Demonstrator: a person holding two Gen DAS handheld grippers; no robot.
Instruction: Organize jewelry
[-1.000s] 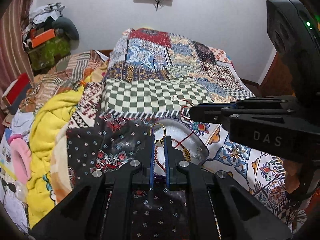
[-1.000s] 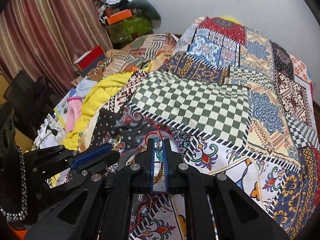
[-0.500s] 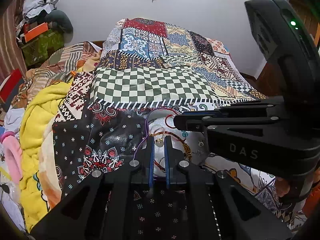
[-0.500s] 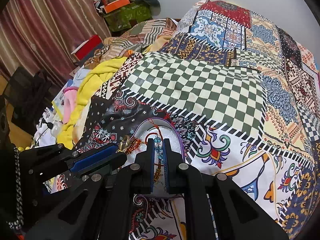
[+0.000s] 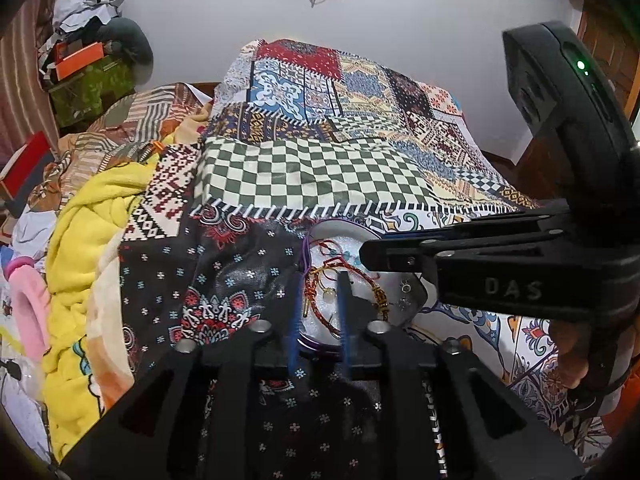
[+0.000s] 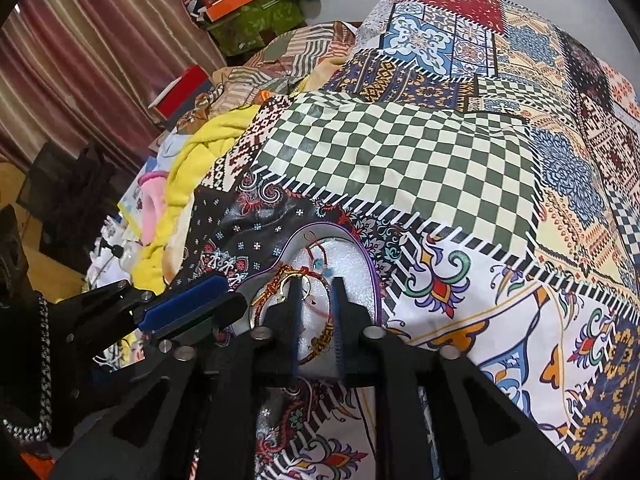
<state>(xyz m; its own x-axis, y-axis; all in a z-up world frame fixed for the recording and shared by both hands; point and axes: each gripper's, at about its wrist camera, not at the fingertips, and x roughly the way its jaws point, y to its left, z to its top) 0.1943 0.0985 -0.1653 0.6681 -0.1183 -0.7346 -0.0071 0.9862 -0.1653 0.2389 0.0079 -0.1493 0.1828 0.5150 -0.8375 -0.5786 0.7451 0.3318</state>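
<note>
Left gripper [image 5: 320, 304]: sitting nearest in its own view, fingers parted with a clear gap between them, hovering over the near edge of the tray and gripping nothing.
Right gripper [image 6: 316, 304]: likewise standing open over the tray's near right part, nothing between its fingers; in the left view it is reaching in from the right.
Tray [image 5: 352, 232]: a white, purple-rimmed dish lying on the bedspread, just beyond both sets of fingertips.
Jewelry: a red thread bracelet [image 5: 320, 280] is tangling with a gold beaded chain [image 5: 380, 300] in the tray's middle; small gold earrings [image 5: 406, 289] are lying to the right, near the rim. All of it is in the tray.
Patchwork bedspread [image 6: 400, 148]: stretching far behind, soft and uneven.
Yellow blanket [image 5: 84, 232]: bunching at the far left.
Risk, tangling: closing on one strand is likely dragging its neighbours along, since the threads are crossing.
Risk, tipping: pressing on the rim could be tilting the tray on the yielding bedding and spilling small pieces into the busy pattern.
Risk, collision: both grippers are crowding one small spot.
</note>
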